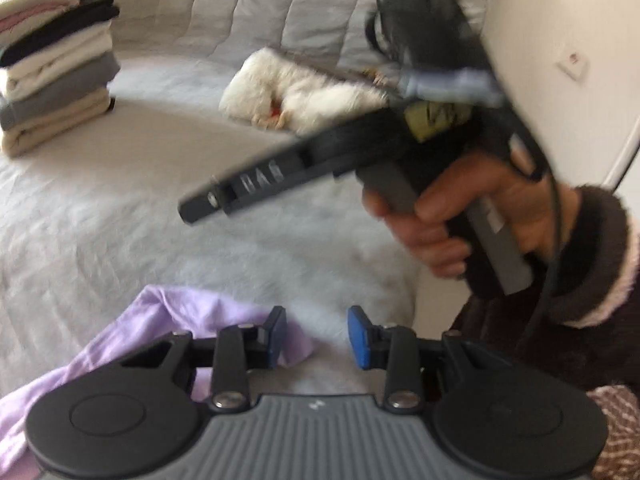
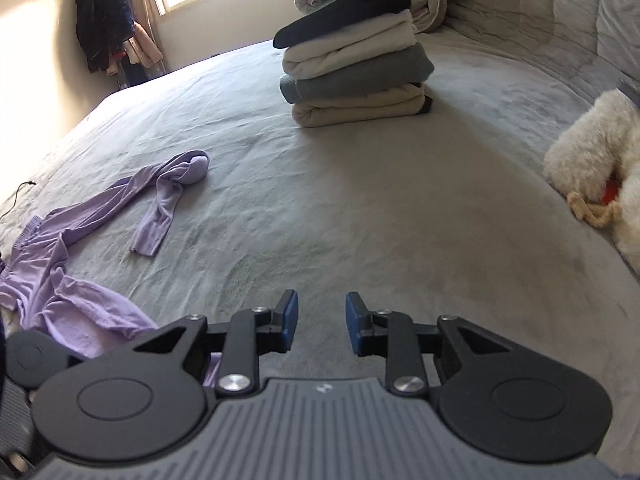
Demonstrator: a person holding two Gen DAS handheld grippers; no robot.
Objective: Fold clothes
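- The lilac garment (image 2: 80, 240) lies crumpled on the bed (image 2: 360, 220); it looks thin, light and limp.
- A hem or waistband edge seems the best hold.
- Left gripper (image 1: 316, 336) fingers stand apart, empty; right gripper (image 2: 322, 322) fingers are closing on nothing.

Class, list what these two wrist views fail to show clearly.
- Lilac garment: right wrist view, cut off at the left edge; left wrist view, partly hidden by the left gripper.
- Right gripper's fingertips: left wrist view, motion-blurred.
- Fluffy white item: cut by the right edge, unidentifiable.
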